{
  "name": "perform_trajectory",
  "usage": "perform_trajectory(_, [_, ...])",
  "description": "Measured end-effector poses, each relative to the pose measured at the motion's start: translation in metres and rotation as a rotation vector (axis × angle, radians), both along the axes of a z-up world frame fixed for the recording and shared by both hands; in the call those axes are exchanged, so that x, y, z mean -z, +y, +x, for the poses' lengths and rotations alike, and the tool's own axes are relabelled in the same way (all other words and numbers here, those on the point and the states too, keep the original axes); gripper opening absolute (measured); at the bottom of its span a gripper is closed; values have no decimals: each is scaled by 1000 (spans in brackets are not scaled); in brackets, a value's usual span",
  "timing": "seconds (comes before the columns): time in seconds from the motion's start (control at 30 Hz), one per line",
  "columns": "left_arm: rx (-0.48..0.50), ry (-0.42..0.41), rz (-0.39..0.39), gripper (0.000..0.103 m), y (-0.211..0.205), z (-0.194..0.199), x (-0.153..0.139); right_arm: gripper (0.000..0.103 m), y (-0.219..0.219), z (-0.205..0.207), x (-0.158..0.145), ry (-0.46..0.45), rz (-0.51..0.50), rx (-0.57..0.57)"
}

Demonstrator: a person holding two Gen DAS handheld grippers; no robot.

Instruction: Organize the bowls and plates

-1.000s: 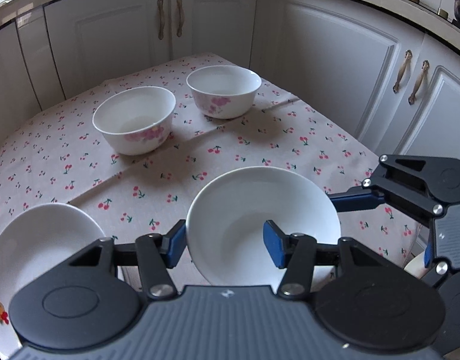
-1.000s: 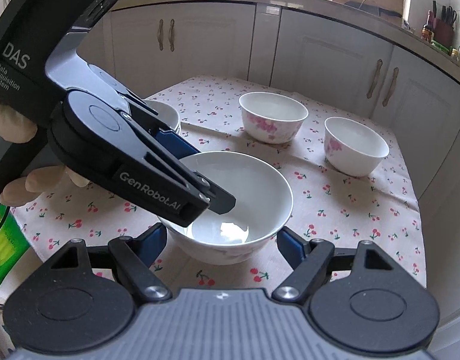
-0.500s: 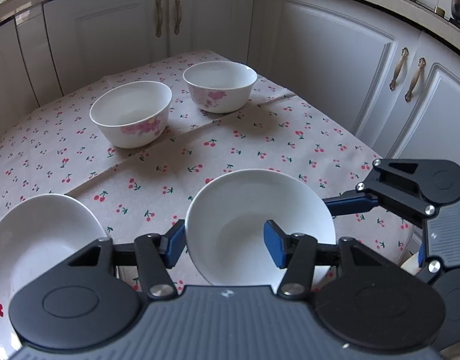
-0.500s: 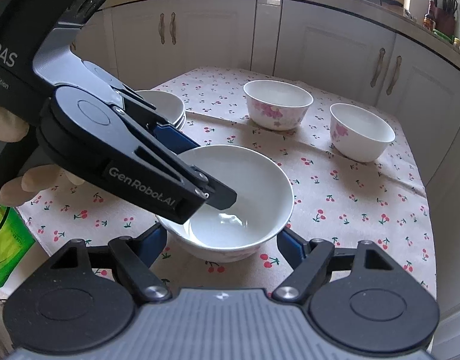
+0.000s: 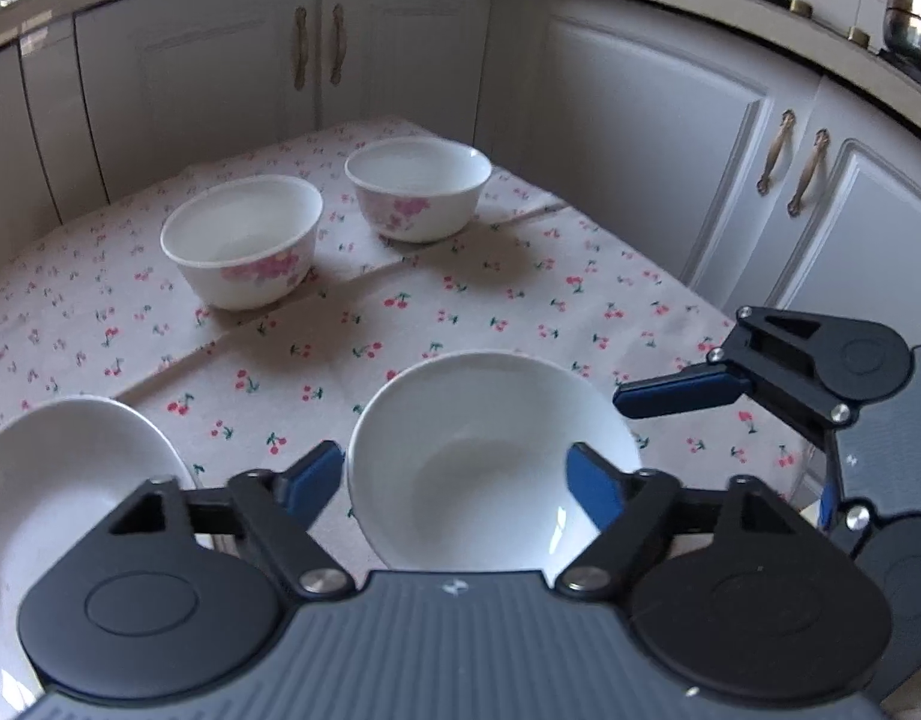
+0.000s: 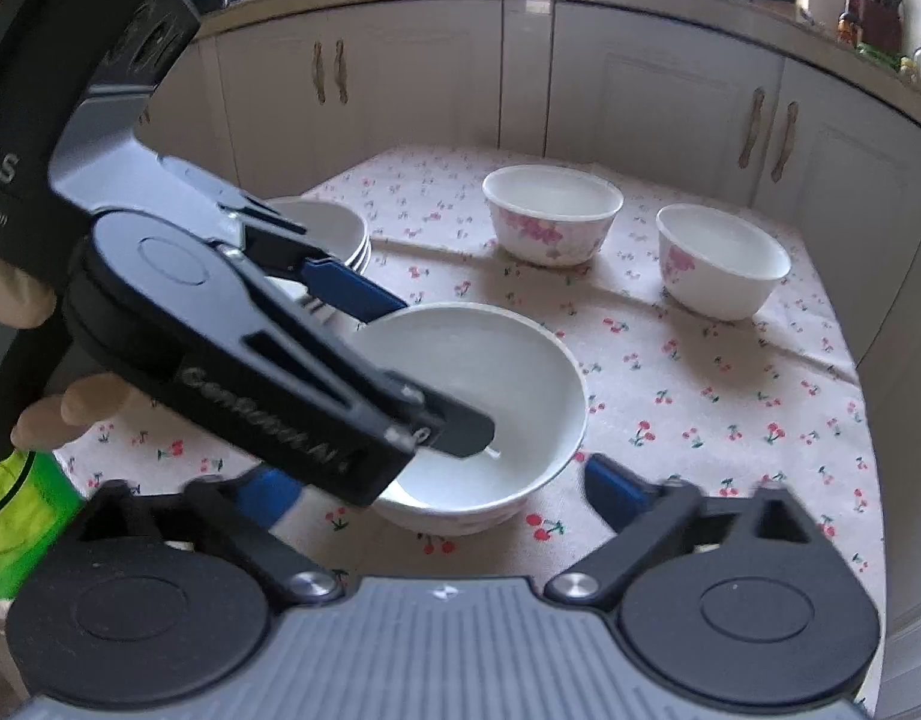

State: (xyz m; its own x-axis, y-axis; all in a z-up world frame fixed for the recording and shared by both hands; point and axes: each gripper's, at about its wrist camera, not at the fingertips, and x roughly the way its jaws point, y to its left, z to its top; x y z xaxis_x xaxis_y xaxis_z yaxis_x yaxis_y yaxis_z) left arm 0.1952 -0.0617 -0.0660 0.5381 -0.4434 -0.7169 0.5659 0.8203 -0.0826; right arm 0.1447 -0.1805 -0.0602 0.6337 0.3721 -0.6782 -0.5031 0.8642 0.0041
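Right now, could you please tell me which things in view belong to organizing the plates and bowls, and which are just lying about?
Belongs to the job:
- plain white bowl
- two pink-flowered bowls
- stack of white plates

Just lying about:
- green packet at the table's edge
- steel pot on the counter
- knife block
- cherry tablecloth

both grippers are black with blue finger pads (image 5: pixel 592 483), silver screws and ribbed grey bodies.
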Motion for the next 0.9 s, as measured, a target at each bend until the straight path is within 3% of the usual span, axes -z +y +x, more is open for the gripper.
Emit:
perform_trajectory(0.17, [-3,-57,5,94,9,-4,-18,103,-6,-3,-10,-14,8,-22])
perform_trajectory(0.37, [-33,-113,30,96,26,10,-39,103,-19,3,-25,-49,17,-20])
perform_trajectory(0.67, [-112,-143,77,96,46,68,-52,103,-25,48,-42,-114,-11,-27])
perform_trajectory(0.9, [-124,-132,80,100,48,117,-50,103,-16,95,-51,-101,11,-84])
